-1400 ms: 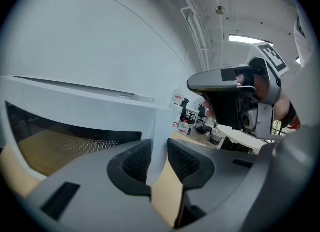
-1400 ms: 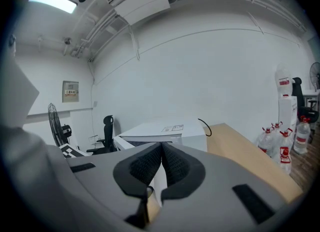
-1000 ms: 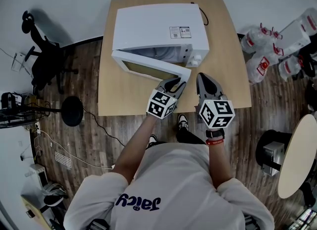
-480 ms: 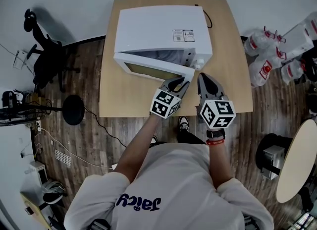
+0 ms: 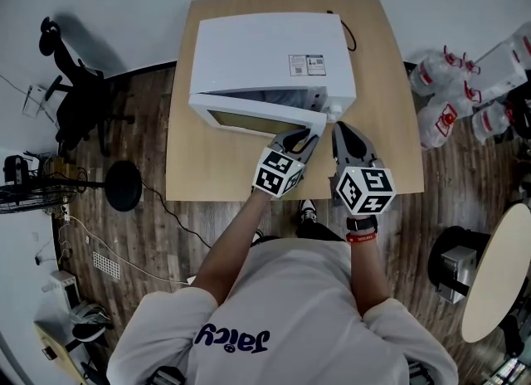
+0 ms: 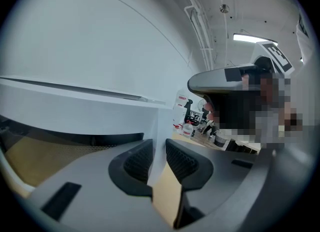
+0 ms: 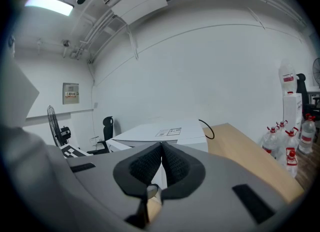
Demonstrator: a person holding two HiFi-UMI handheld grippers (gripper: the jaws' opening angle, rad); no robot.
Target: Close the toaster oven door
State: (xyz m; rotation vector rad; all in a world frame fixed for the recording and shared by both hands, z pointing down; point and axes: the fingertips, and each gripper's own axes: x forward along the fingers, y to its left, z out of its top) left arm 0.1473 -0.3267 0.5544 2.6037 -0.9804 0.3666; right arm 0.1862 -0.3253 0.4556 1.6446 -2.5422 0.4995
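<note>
A white toaster oven [image 5: 265,51] stands on a wooden table [image 5: 386,85]. Its door [image 5: 253,118], hinged at the left, stands slightly ajar, with a narrow gap at the right end. My left gripper [image 5: 301,136] is shut on the door's free right edge. In the left gripper view the white door edge [image 6: 161,118] sits pinched between the two dark pads of the left gripper [image 6: 159,146]. My right gripper [image 5: 340,131] hovers just right of the door, near the oven's front right corner, with its jaws shut and nothing in them. The right gripper view shows the right gripper [image 7: 161,148] with its pads together below the oven [image 7: 160,132].
A black cable [image 5: 344,26] runs off the oven's back right corner. Several water bottles [image 5: 448,85] stand on the floor right of the table. A black office chair [image 5: 75,85] is at the left, and a round table edge [image 5: 498,267] at the lower right.
The door has swung toward the oven body, narrowing the gap. My left gripper moved forward with the door edge held. The right gripper shifted forward slightly and stayed shut.
</note>
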